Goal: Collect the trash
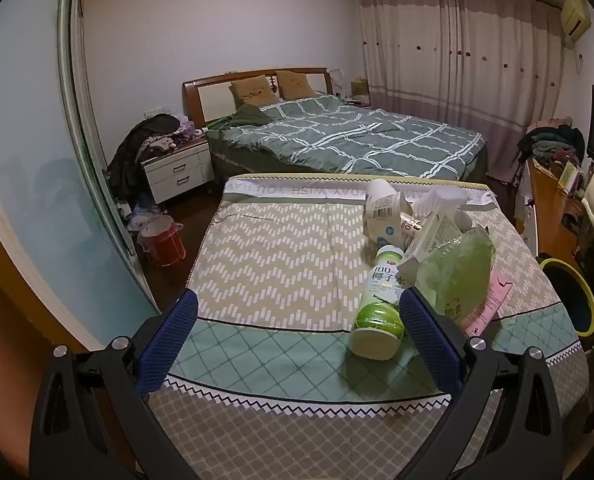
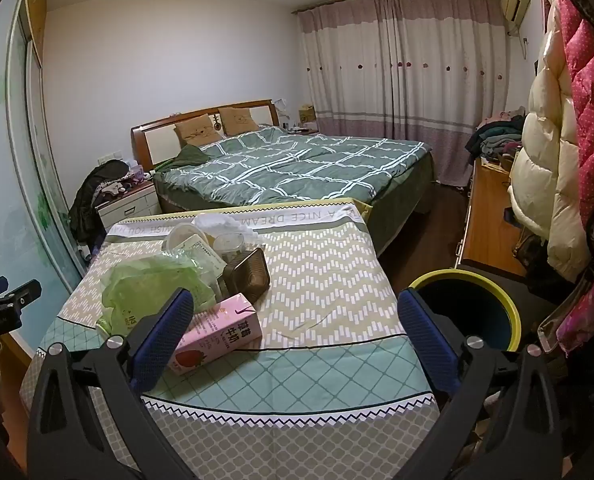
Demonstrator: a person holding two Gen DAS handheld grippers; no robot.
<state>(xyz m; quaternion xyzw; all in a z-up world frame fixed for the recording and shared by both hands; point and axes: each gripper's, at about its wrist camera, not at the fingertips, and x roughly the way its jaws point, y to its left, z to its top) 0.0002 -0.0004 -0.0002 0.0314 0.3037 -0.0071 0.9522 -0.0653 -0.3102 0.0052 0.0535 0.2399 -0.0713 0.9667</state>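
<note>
Bedroom, cloth-covered desk (image 2: 317, 280). Trash heaped far-left: pink carton (image 2: 217, 330), green bag (image 2: 153, 284), green bottle (image 1: 379, 308). Bin (image 2: 469, 312) off right edge. Both claws, left claw (image 1: 297, 332) and right claw (image 2: 295, 330), spread wide, empty. Risk: bottle likely rolls if nudged; bag could snag neighbours.

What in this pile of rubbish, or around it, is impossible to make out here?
- Bin: its inside is too dark in the right wrist view; the left wrist view cuts it off at the edge.
- Pink milk carton: partly behind the right gripper's finger.
- Items under the green plastic bag: hidden.

pink carton (image 1: 493, 304) mostly behind green bag (image 1: 457, 272)
</note>
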